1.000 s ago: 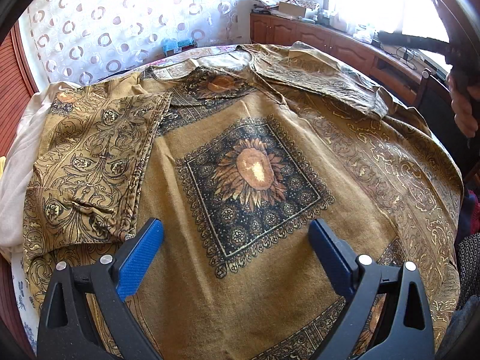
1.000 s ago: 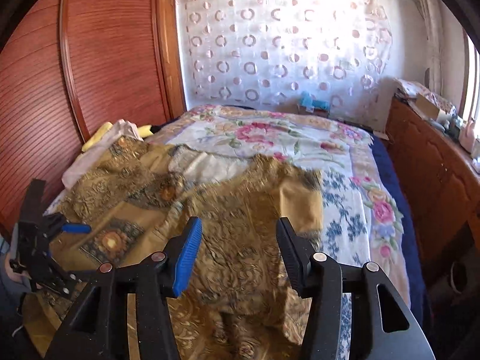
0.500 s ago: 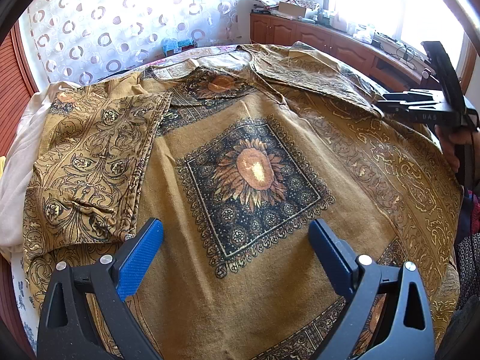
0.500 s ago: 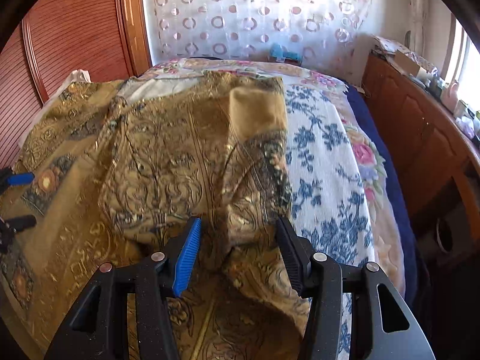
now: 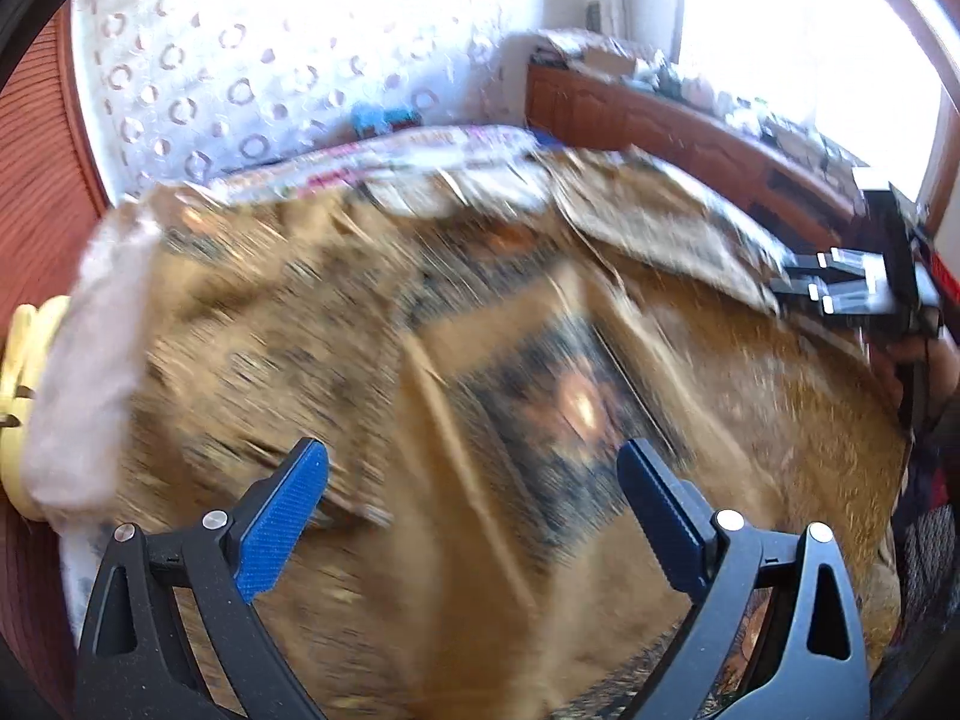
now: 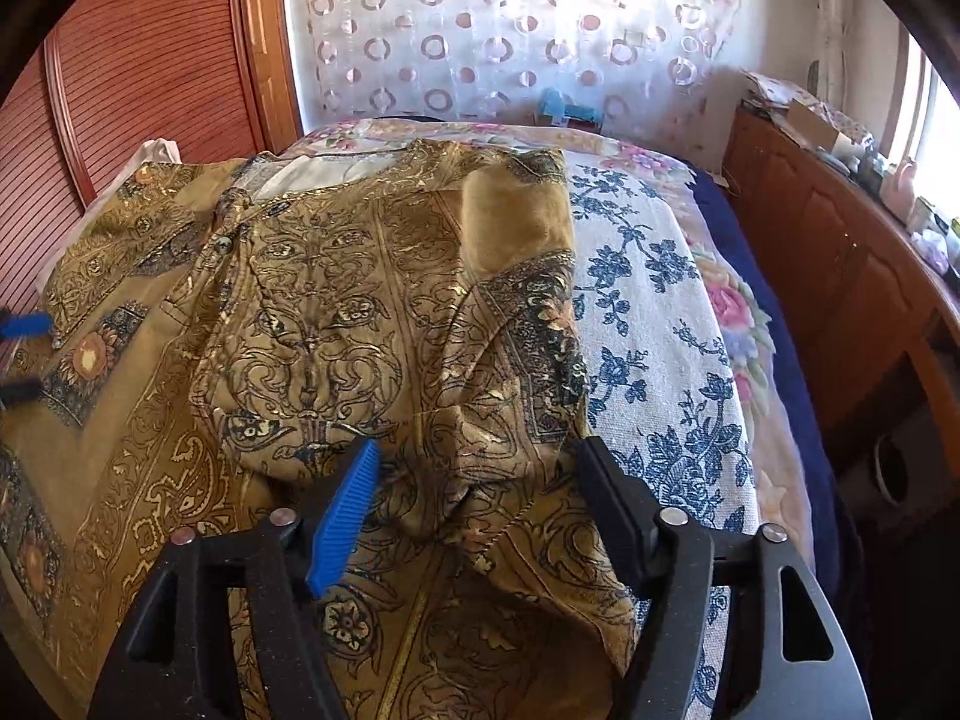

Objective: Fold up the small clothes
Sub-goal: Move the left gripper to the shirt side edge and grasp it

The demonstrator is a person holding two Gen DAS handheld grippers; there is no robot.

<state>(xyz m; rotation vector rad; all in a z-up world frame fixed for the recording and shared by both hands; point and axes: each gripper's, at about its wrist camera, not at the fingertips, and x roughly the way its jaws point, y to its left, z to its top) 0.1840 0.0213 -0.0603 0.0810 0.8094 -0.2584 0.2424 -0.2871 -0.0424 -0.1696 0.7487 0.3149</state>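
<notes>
A golden-brown patterned garment [image 5: 540,408] lies spread over the bed, blurred in the left wrist view. My left gripper [image 5: 474,468] hovers above its lower part, open, with nothing between its fingers. In the right wrist view the garment [image 6: 312,312] has its sleeve [image 6: 492,360] folded inward over the body. My right gripper [image 6: 480,450] is low over the near end of that sleeve. Its jaws are opening, with bunched fabric lying between them and the pads off it. Each gripper shows in the other's view: the right gripper [image 5: 786,285] and the left gripper [image 6: 21,357].
A floral bedspread [image 6: 660,312] shows right of the garment. A wooden cabinet [image 6: 840,252] with clutter on top runs along the right, a ribbed wooden wardrobe [image 6: 150,60] along the left. A white cloth [image 5: 78,360] and a yellow item [image 5: 18,360] lie at the bed's left edge.
My right gripper came down onto the garment with the sleeve and its jaws have spread wider. My left gripper rose and pulled back, blurring its view.
</notes>
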